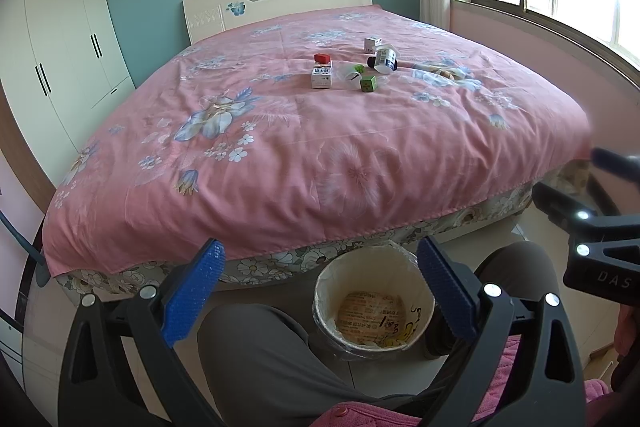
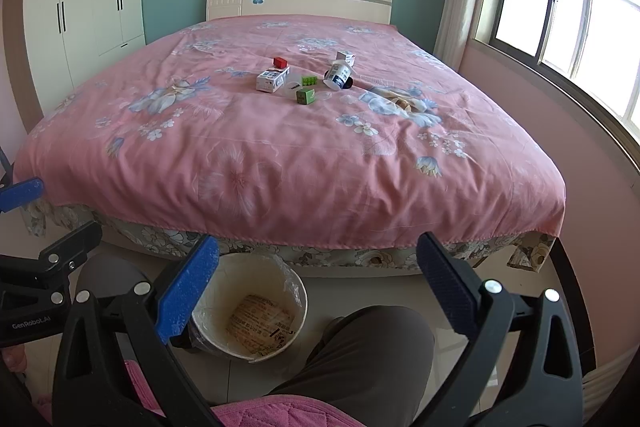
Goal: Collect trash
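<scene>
Left gripper: my left gripper point(image 1: 318, 285) is wide open and holds nothing. It hangs low, over my knees.
Right gripper: my right gripper point(image 2: 318, 285) is wide open too, with nothing in it.
Trash: the trash sits far up the bed point(image 2: 280, 155), near the middle. I see a red box point(image 2: 280, 62), a white box point(image 2: 272, 81), 2 green cubes point(image 2: 306, 95), a bottle point(image 2: 337, 75) on its side, and 1 more small box point(image 2: 346, 57) behind it.
Bin: the bin point(image 2: 298, 301) stands on the floor between my knees and the bed. It has a clear liner and some paper at the bottom.
Step now: I think I am just starting, so 1 gripper must go out to the pile.
How to do it well: I would take the near green cube first. I should come down from above, with 1 finger on each side, and not push it into the soft cover.
Watch out: the bottle is round and may roll.
Edges: the bed edge is close in front of me, so I must lift over it.
Room: the cover between me and the pile is bare. My 2 grippers are near each other, so I should move 1 at a time.
</scene>
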